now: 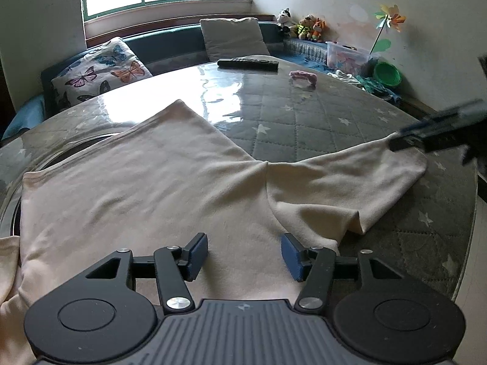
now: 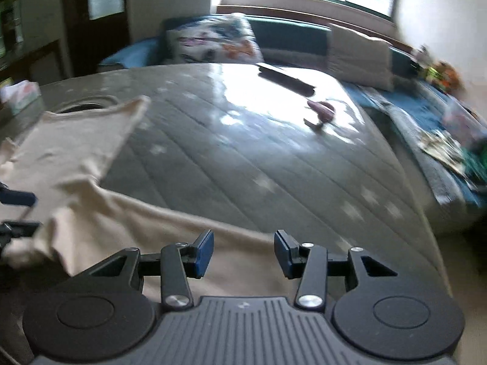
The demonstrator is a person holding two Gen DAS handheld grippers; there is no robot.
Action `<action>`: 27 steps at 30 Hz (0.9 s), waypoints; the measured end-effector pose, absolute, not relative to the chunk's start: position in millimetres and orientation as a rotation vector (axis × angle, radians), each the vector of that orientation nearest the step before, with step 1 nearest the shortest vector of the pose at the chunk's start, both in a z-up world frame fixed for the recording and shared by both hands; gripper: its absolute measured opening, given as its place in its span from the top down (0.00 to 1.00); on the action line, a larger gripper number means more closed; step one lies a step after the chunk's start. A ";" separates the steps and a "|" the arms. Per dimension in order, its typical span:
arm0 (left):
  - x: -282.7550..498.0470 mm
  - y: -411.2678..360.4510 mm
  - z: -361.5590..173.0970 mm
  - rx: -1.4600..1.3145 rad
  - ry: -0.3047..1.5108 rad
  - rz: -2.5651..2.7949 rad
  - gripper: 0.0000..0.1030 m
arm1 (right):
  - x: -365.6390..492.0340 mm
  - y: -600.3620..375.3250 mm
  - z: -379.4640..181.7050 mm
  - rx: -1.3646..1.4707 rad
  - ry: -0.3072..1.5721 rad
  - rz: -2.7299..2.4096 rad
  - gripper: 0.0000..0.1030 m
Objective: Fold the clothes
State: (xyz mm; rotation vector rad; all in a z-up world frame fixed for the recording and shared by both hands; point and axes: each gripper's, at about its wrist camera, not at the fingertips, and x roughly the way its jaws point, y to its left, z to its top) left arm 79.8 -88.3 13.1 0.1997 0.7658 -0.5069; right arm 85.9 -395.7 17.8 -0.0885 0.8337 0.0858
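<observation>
A cream T-shirt (image 1: 146, 179) lies spread on the round quilted table (image 1: 304, 115), one sleeve (image 1: 350, 188) reaching right. My left gripper (image 1: 244, 257) is open and empty, its pads just above the shirt's body near the front. My right gripper (image 2: 243, 254) is open and empty over the sleeve cloth (image 2: 170, 228); it shows blurred at the sleeve's far tip in the left wrist view (image 1: 404, 143). The right wrist view is motion-blurred. The shirt's neck hole (image 2: 85, 106) shows at the far left there.
A black remote (image 1: 248, 63) and a small pink object (image 1: 303, 76) lie at the table's far side. Behind are a sofa with a butterfly cushion (image 1: 100, 70), a grey cushion (image 1: 232, 38), plush toys (image 1: 304, 26) and a green bowl (image 1: 387, 73). A tissue box (image 2: 19, 94) is at left.
</observation>
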 end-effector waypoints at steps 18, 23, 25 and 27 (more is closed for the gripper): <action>78.1 -90.7 12.5 0.238 0.763 -0.487 0.34 | 83.0 -406.6 12.3 -0.131 0.807 0.025 0.94; 75.7 -93.9 12.0 0.268 0.753 -0.497 0.33 | 113.2 -405.0 22.5 -0.210 0.779 0.001 0.94; 74.7 -95.4 11.8 0.282 0.746 -0.499 0.32 | 126.8 -403.7 17.6 -0.222 0.789 -0.003 0.93; 74.1 -96.6 11.7 0.293 0.741 -0.501 0.32 | 137.5 -402.4 8.2 -0.215 0.811 -0.004 0.92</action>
